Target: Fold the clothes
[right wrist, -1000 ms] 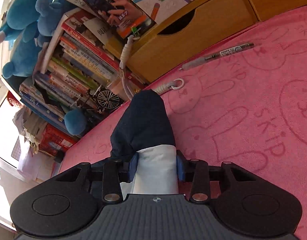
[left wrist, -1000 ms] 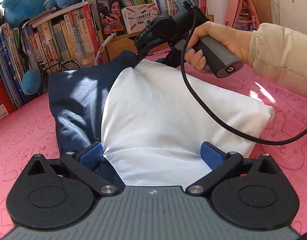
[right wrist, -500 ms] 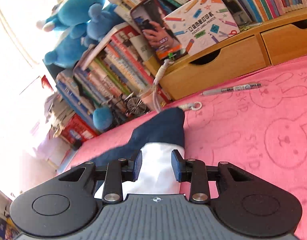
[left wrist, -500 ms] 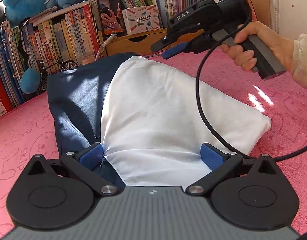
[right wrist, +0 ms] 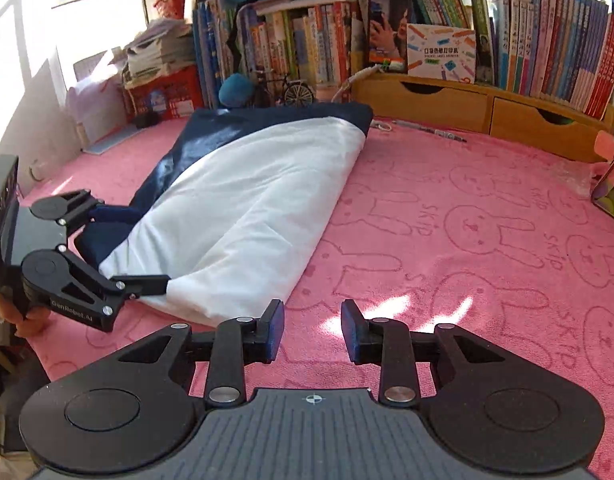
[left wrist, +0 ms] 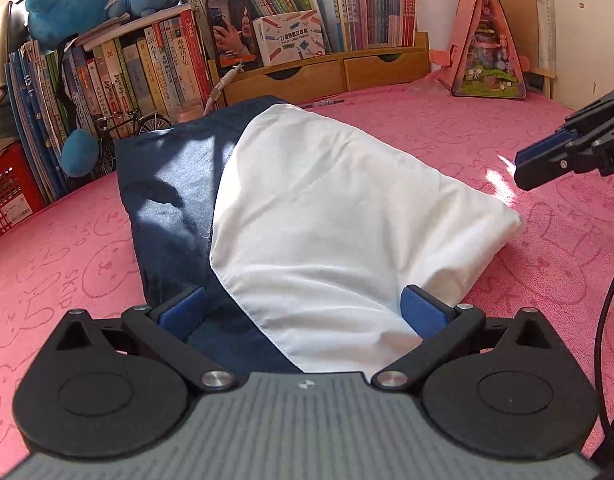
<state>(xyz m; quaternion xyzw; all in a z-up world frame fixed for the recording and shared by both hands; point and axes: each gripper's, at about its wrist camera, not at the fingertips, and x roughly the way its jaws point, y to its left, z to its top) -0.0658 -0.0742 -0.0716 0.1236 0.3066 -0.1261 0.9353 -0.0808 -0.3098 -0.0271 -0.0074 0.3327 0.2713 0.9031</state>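
Right wrist view: folded garment (right wrist: 243, 204) runs lengthwise toward the bookshelf (right wrist: 427, 40) — left hand-held gripper (right wrist: 119, 248) gaping around it, right hand-held gripper (right wrist: 313, 330) parted, empty.

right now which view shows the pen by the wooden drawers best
The right wrist view: the pen lies in full length on the pink cloth in front of the drawers. In the left wrist view only a short stretch of the pen shows past the folded garment.
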